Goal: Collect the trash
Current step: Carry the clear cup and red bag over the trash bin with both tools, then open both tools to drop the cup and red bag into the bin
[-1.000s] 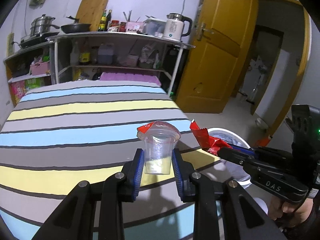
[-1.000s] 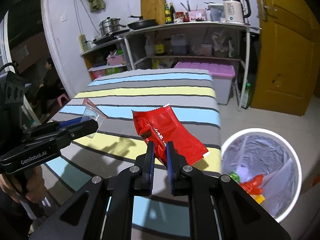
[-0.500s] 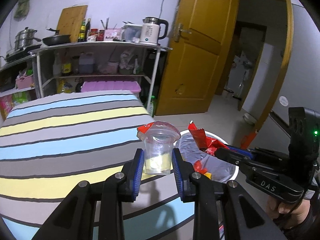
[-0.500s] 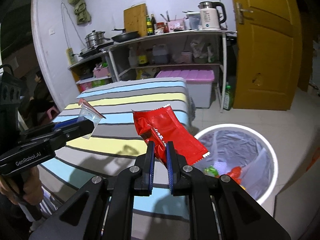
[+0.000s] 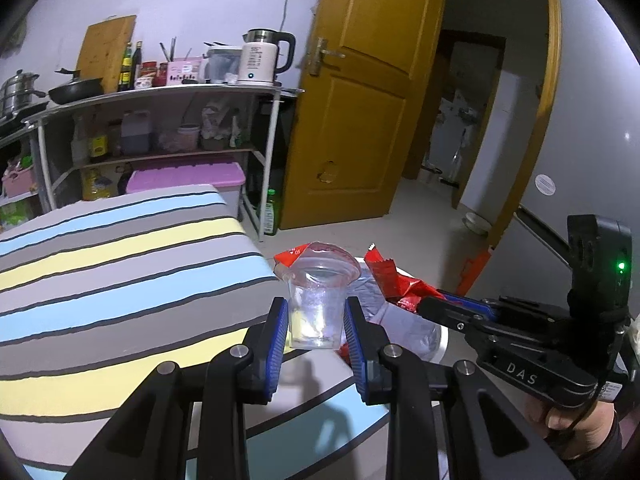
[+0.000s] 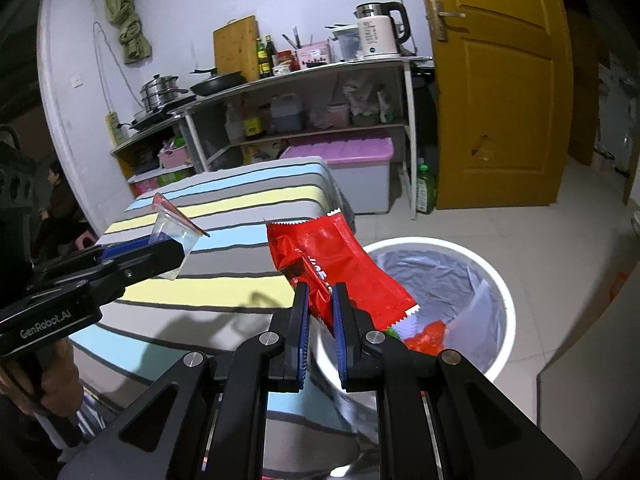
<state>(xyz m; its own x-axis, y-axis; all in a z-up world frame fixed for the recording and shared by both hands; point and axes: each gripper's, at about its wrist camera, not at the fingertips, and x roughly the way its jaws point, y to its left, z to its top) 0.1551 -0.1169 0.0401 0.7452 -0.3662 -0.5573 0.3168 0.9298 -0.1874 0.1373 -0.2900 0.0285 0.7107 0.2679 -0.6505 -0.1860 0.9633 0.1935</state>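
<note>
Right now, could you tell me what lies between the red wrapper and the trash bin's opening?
Nothing: in the right wrist view the red wrapper, clamped in the right gripper, hangs over the near rim of the white trash bin.

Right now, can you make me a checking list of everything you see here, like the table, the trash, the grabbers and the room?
Surface: striped tablecloth in blue, grey and yellow; nothing seen lying on it.
Job's things: clear plastic cup with a peeled red lid, a little yellowish residue inside; red snack wrapper, crumpled; white trash bin with a liner, some red and green trash already inside.
Clutter: nothing seen on the table.
Grippers: left gripper shut on the cup; right gripper shut on the wrapper, at the bin's near rim.
Cables: cord hanging down the wall.
Surroundings: shelf with kettle, pan and pots; yellow door; purple-lidded box.
</note>
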